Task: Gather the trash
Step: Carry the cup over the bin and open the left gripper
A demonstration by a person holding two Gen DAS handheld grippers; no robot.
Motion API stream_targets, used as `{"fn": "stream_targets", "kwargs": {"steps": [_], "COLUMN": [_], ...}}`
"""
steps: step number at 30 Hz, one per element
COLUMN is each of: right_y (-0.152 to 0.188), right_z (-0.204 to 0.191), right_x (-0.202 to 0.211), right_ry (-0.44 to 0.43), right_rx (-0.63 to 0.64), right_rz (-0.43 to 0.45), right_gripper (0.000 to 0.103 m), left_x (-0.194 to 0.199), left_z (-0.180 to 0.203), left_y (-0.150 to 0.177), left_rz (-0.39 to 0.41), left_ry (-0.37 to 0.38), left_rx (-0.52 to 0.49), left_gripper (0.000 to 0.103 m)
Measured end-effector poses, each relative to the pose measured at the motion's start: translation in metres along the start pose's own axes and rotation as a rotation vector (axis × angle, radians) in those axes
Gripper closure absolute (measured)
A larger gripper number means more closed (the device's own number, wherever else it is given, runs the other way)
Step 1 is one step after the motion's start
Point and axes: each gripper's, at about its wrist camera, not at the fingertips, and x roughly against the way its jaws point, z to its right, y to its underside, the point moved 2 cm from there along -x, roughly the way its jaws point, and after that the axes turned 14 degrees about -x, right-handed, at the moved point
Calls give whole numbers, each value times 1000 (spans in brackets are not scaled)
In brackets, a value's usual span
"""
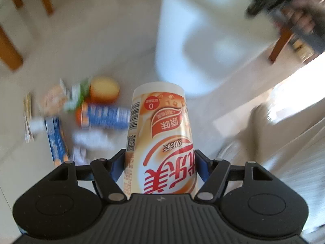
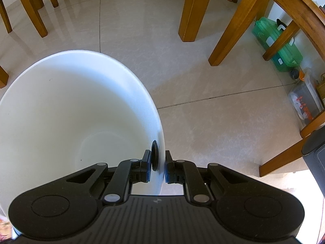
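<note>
Barely started: one cup in hand, the bin empty

Left wrist view: the left gripper (image 1: 160, 162) is holding a milk tea cup (image 1: 160, 134); its jaws are clenched on the cup's two sides, and the cup is hanging above the floor (image 1: 97, 46). Ahead, a white bin (image 1: 203, 40) is standing, blurred. To the left a pile of trash (image 1: 81, 111) is lying on the floor: blue cartons, an orange container, papers. It is not collected yet.

Right wrist view: the right gripper (image 2: 158, 166) is gripping the rim of the white bin (image 2: 81, 101), one jaw inside, one outside, steadying it. The inside of the bin is looking empty as far as it shows, so nearly everything is remaining to do.
</note>
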Motion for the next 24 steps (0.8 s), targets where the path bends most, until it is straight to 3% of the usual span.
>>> {"fn": "stream_targets", "kwargs": {"steps": [6,10,13,18,22,24], "right_y": [-1,-3,-4,-5,-6,-6], "right_z": [1,4,6,6,7,7], "right_x": [0,0,1,1,1,1], "right_ry": [-10,-23,-36,-45,-51,-58], "right_rx": [-3,-13,-23,-33,-33,-41], "right_rz": [1,-5,-12,-16,-17,-20], "right_gripper": [88,89,89,89,89,89], "left_x": [59,62,46,18,21,20], "left_z": [9,16,24,37,49,49], "left_y": [-90,-150,-185,-210,-216,-215], "left_rz": [148,231,248,222,215,216], "left_ry": [20,51,53,59,37,16], "left_rx": [-6,-6,0,20,36,37], "left_gripper": [33,33,33,33,17,16]}}
